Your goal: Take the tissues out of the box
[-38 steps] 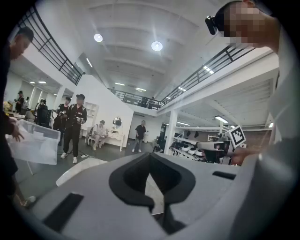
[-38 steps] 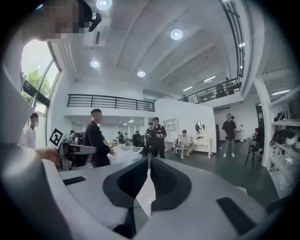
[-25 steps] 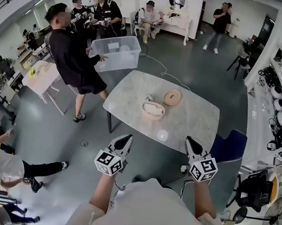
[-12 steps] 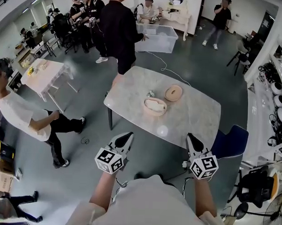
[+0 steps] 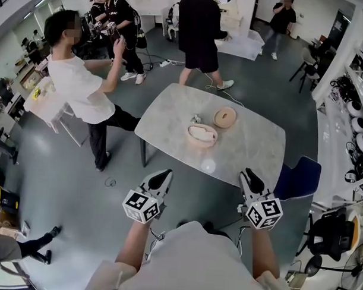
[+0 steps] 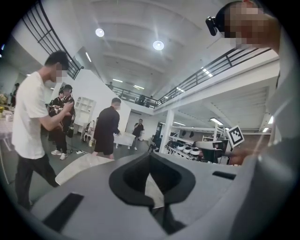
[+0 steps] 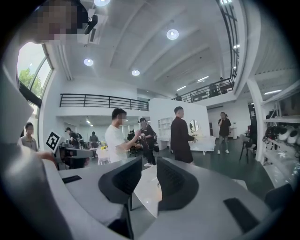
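Left gripper [image 5: 162,176] pressed together, right gripper [image 5: 247,174] opening on nothing, both short of the table [image 5: 253,147]; round tissue box [image 5: 202,135] mid-table, lid [image 5: 224,117] beside it.

A marble tabletop [image 5: 253,147] is standing on a grey floor [image 5: 79,185], a blue chair [image 5: 296,178] sitting just beside its right corner. A person in a white T-shirt [image 5: 76,87] is standing at its left, one arm raised; beyond it, a person in black [image 5: 198,29] is standing beside a clear plastic bin [image 5: 241,43].
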Tool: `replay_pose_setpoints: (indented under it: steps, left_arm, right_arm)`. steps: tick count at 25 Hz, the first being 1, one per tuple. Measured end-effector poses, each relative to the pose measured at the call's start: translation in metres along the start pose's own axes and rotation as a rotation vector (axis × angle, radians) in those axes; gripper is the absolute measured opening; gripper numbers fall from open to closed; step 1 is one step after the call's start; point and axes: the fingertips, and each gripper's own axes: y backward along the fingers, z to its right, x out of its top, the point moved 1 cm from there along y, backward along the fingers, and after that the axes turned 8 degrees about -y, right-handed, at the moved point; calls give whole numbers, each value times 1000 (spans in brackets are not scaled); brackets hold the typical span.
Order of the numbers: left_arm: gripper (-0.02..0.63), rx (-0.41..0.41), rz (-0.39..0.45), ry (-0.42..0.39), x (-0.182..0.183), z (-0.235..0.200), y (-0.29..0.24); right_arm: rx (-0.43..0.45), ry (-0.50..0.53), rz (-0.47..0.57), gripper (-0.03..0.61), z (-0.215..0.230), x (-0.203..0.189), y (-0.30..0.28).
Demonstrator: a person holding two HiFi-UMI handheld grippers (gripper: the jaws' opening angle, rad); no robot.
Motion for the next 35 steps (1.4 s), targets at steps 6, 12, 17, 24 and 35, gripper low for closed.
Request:
replay_pose_setpoints:
  steps: [6, 12, 17, 24, 35]
  left_arm:
    - [8, -31, -9, -1, -6, -13, 10]
    - [8, -49, -10, -1, -9, -25, 15]
    - [8, -57, -20, 9, -17, -34, 11]
    - [8, -45, -41, 22, -24, -49, -10]
    - [8, -5, -91, 29, -30, -77, -85]
  right_arm:
    - [-22, 11, 7, 115, -18, -4, -7]
    - [-45, 14, 4, 104, -28, -9, -12]
    - [-55, 8, -5, 103, -28, -15, -18]
    - [-38, -7, -32, 103, -12, -21, -45]
    - [40, -8, -96, 103, 46, -17, -124]
